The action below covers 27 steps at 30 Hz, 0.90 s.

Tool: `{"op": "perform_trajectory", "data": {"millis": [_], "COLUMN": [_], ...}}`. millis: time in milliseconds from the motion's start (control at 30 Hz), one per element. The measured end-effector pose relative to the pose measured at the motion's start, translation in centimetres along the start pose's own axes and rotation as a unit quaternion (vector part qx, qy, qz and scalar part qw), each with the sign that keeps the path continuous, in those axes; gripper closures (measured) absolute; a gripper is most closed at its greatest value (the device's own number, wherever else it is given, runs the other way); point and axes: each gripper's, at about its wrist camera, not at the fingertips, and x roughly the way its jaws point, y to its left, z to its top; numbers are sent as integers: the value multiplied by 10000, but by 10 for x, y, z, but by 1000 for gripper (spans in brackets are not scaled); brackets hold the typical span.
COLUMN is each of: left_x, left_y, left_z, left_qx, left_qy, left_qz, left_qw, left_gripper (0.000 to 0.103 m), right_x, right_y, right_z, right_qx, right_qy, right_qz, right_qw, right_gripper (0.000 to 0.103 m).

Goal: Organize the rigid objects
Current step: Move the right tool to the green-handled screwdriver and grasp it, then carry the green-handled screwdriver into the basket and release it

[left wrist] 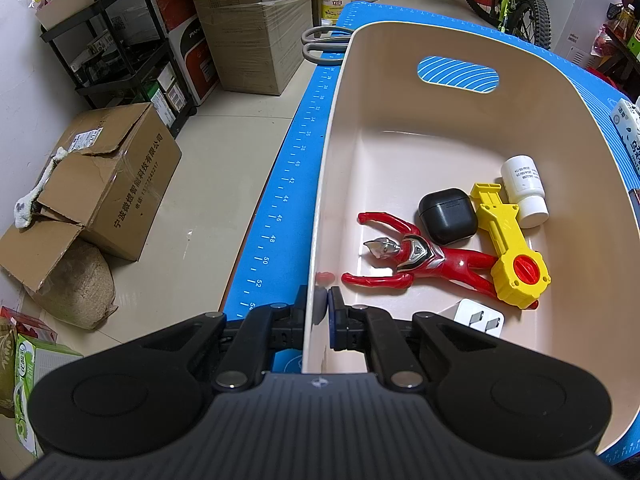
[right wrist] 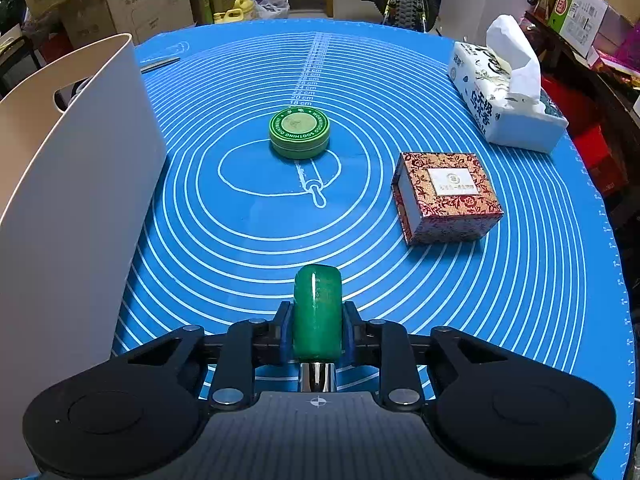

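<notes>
In the left wrist view my left gripper (left wrist: pixel 323 300) is shut on the near left wall of a beige basket (left wrist: pixel 400 80). Inside the basket lie a red toy figure (left wrist: pixel 424 260), a black case (left wrist: pixel 448 216), a yellow toy (left wrist: pixel 512 248), a white bottle (left wrist: pixel 524 188) and a white plug (left wrist: pixel 480 316). The right wrist view shows my right gripper (right wrist: pixel 318 320) shut on a green block (right wrist: pixel 318 292) with a chrome end, low over the blue mat (right wrist: pixel 240 240). Ahead on the mat sit a green round tin (right wrist: pixel 299 132) and a red patterned box (right wrist: pixel 448 196).
The basket's outer wall (right wrist: pixel 80 160) stands close on the left of my right gripper. A tissue pack (right wrist: pixel 504 96) lies at the mat's far right. Grey-handled scissors (left wrist: pixel 320 40) rest behind the basket. Cardboard boxes and a black shelf (left wrist: pixel 120 60) stand on the floor to the left.
</notes>
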Motion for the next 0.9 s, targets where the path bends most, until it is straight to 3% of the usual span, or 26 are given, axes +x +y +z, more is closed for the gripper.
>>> {"op": "perform_trajectory", "data": {"millis": [467,900], "left_x": [0,0], "left_y": [0,1], "left_z": [0,0], "left_qx": [13,20], "left_qy": [-1,-2], "left_qz": [18,18], "left_qw": [10000,10000], "left_gripper": [92,92], "right_x": [-64,-125], "right_y": [3,48], "right_z": [17,31], "right_qx": [415,472], "right_qy": [-1132,-2571], "right_qz": [302,815], "right_qw": [9922,9618], "right_gripper": [70,70]}}
